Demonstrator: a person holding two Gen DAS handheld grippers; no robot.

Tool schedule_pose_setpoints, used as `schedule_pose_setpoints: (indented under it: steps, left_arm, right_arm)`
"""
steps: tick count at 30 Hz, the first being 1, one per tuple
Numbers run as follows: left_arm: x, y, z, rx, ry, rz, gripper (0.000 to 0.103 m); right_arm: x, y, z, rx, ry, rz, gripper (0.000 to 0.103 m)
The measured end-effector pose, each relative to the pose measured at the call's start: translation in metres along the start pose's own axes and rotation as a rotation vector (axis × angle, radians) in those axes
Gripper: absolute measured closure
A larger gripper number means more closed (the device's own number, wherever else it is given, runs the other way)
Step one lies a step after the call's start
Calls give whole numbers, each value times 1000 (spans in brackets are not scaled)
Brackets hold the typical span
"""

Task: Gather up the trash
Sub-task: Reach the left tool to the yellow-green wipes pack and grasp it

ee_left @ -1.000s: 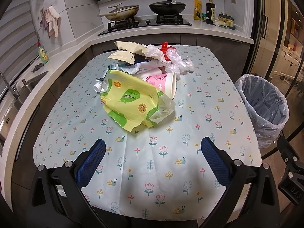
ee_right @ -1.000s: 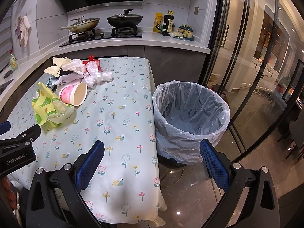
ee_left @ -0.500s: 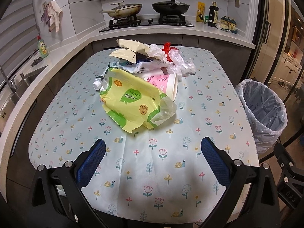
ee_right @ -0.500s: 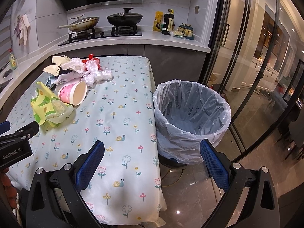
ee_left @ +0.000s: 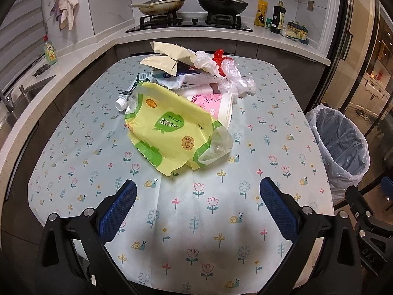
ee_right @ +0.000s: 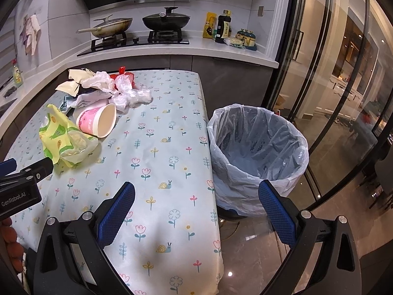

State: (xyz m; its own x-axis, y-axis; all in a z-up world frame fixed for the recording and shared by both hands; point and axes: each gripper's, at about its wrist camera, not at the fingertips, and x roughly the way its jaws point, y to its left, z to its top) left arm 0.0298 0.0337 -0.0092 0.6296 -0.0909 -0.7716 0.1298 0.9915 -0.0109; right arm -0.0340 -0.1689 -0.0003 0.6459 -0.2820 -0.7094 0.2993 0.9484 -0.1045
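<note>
A heap of trash lies mid-table: a yellow-green pouch (ee_left: 169, 130) nearest me, a pink paper cup (ee_left: 216, 104) on its side behind it, then crumpled clear plastic (ee_left: 235, 78), a red wrapper (ee_left: 218, 55) and beige paper (ee_left: 167, 56). My left gripper (ee_left: 197, 209) hangs open over the table's near edge, short of the pouch, holding nothing. The right wrist view shows the same pouch (ee_right: 61, 137) and cup (ee_right: 98, 120) at left. My right gripper (ee_right: 196, 211) is open and empty, over the table's right edge beside the lined bin (ee_right: 255, 157).
The table (ee_left: 270, 127) wears a flowered cloth. The bin (ee_left: 341, 145) stands on the floor right of it. Behind are a counter with a stove, two pans (ee_left: 221, 2) and bottles (ee_left: 278, 17). A sink (ee_left: 24, 93) is at left. Glass doors (ee_right: 343, 73) close the right side.
The left gripper has drawn back and shifted a little, so the trash heap sits more centred in its view. The right gripper has barely moved. Both stay open.
</note>
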Motion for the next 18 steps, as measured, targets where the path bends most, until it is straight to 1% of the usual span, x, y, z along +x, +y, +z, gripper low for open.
schedule_pose_setpoints:
  steps: [4,9,12,15,18]
  left_arm:
    - [9,19,5,-58,18,-34,7]
    - [24,56,15,-198,39,-76,7]
    - [39,75,19,-267,73,-83,7]
    - [54,88,19,-317,102,-83,7]
    - [67,92,22,-331,119,-85,8]
  right_arm:
    - [8,9,3,-8,9,15,7]
    - [18,22,6,-12,20,30,7]
    - [24,27,8,-7,27,38,7]
    - [31,33,10,-8,37,44,7]
    - [39,41,13,-14,50,47,7]
